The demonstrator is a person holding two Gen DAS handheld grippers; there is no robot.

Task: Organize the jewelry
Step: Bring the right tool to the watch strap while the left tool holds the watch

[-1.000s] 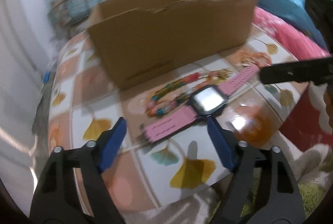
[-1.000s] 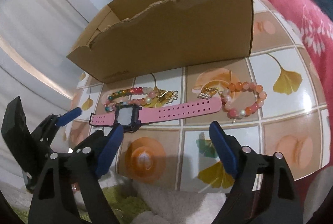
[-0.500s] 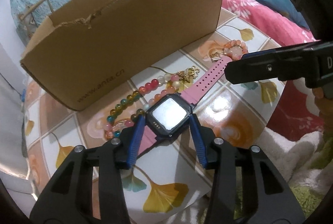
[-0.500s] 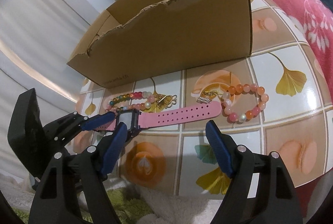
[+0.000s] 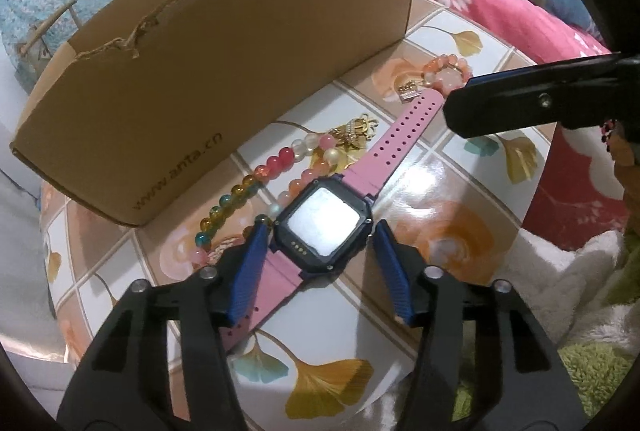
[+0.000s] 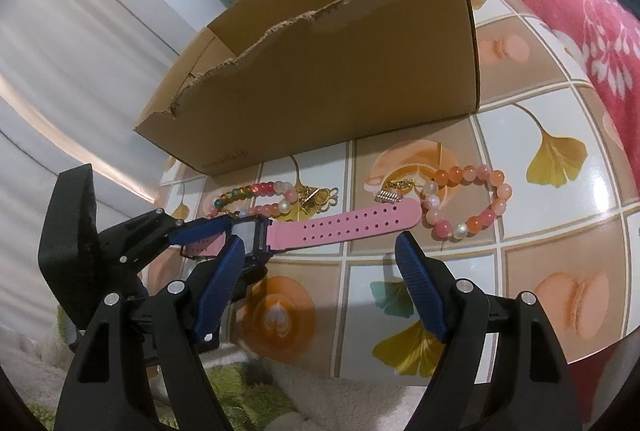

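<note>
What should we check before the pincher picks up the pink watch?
1. Watch sits between the left gripper fingers: ok.
2. Pads pressing the watch: not ok, the jaws are opening and a gap shows on the right side.
3. Multicolored bead bracelet clear of the fingers: not ok, it touches the left finger.
4. Cardboard box open on top: ok.
5. Right gripper open, empty: ok.

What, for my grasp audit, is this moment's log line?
left gripper: opening, astride watch | right gripper: open, empty | watch: flat on table
</note>
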